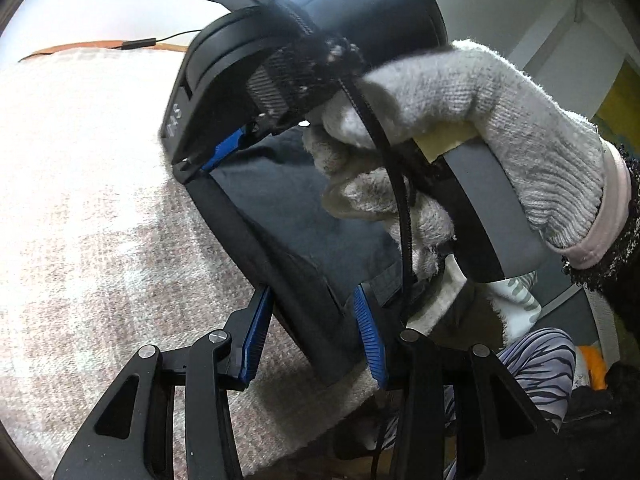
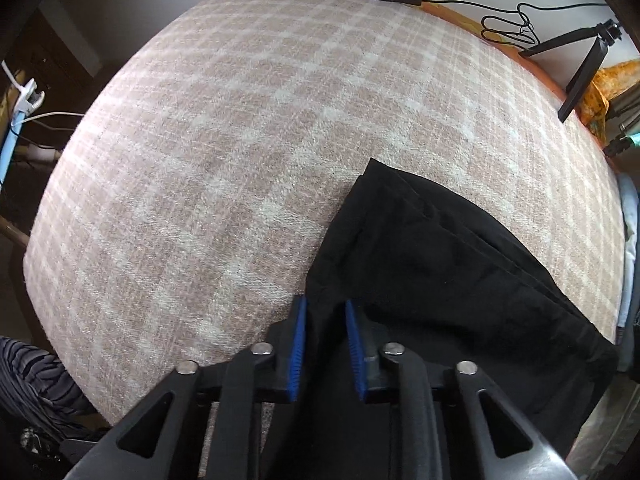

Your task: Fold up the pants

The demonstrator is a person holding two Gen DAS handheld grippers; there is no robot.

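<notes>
Black pants lie folded on the plaid blanket, near its right edge. Right gripper is clamped on the pants' near edge. Left gripper has its jaws apart around dark fabric, not pressing. A gloved hand holds the right gripper's body.

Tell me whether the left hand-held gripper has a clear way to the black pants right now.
Probably not directly. In the left wrist view, the right hand-held gripper and the gloved hand holding it fill the space ahead of the left hand-held gripper, covering most of the black pants beyond.
</notes>
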